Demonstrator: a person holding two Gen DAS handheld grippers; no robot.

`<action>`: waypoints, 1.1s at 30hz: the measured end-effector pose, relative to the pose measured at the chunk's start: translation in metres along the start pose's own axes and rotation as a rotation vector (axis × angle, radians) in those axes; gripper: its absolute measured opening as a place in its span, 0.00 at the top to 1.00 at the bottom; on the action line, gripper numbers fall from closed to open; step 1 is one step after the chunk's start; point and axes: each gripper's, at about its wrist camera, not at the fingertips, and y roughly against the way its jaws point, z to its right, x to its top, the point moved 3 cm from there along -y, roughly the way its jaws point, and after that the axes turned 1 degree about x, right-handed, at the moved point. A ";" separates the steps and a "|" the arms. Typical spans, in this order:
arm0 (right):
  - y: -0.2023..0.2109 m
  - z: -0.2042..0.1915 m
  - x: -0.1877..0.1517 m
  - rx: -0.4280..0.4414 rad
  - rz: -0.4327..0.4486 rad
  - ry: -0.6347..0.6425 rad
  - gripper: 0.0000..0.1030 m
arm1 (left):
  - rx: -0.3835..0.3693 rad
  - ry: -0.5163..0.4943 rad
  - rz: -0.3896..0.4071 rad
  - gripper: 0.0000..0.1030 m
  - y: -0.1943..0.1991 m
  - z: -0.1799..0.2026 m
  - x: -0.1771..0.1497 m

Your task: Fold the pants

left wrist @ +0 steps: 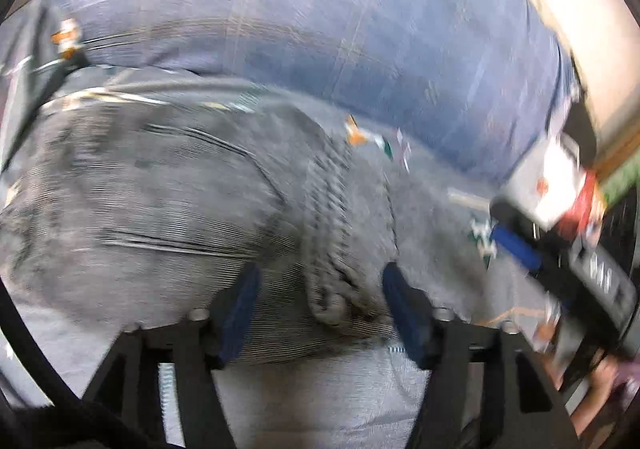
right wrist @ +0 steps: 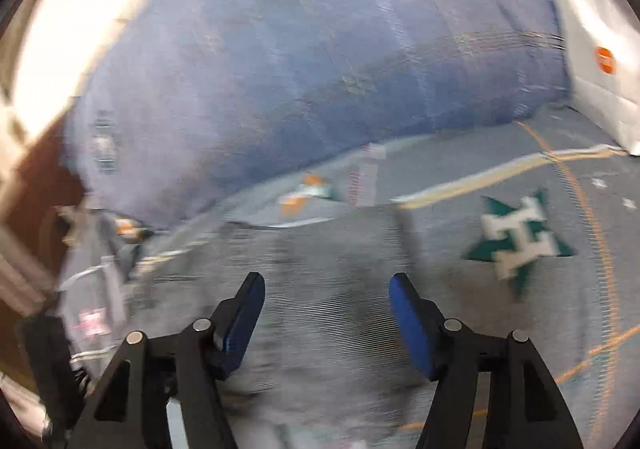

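Grey pants [left wrist: 168,201] lie on a grey patterned bedspread [left wrist: 440,185], with their ribbed waistband [left wrist: 332,233] running between my left gripper's fingers. My left gripper [left wrist: 320,281] is open, its blue pads on either side of the waistband. My right gripper [left wrist: 512,245] shows at the right of the left wrist view. In the right wrist view my right gripper [right wrist: 326,285] is open and empty just above the grey pants fabric [right wrist: 320,313]. Both views are motion-blurred.
A large blue plaid pillow or cushion [right wrist: 320,69] lies behind the pants, also in the left wrist view [left wrist: 360,29]. A white bag with an orange dot [right wrist: 600,61] stands at the right. A green star motif [right wrist: 516,237] marks the bedspread [right wrist: 560,177].
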 end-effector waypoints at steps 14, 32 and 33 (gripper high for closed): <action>-0.053 -0.107 -0.072 0.345 -0.071 0.049 0.34 | 0.086 0.590 0.145 0.32 0.072 -0.162 -0.029; -0.066 -0.099 -0.077 0.384 -0.144 -0.009 0.34 | 0.237 0.745 0.025 0.60 0.021 -0.198 -0.010; -0.066 -0.099 -0.077 0.383 -0.144 -0.010 0.34 | 0.255 0.741 0.008 0.60 0.017 -0.198 -0.008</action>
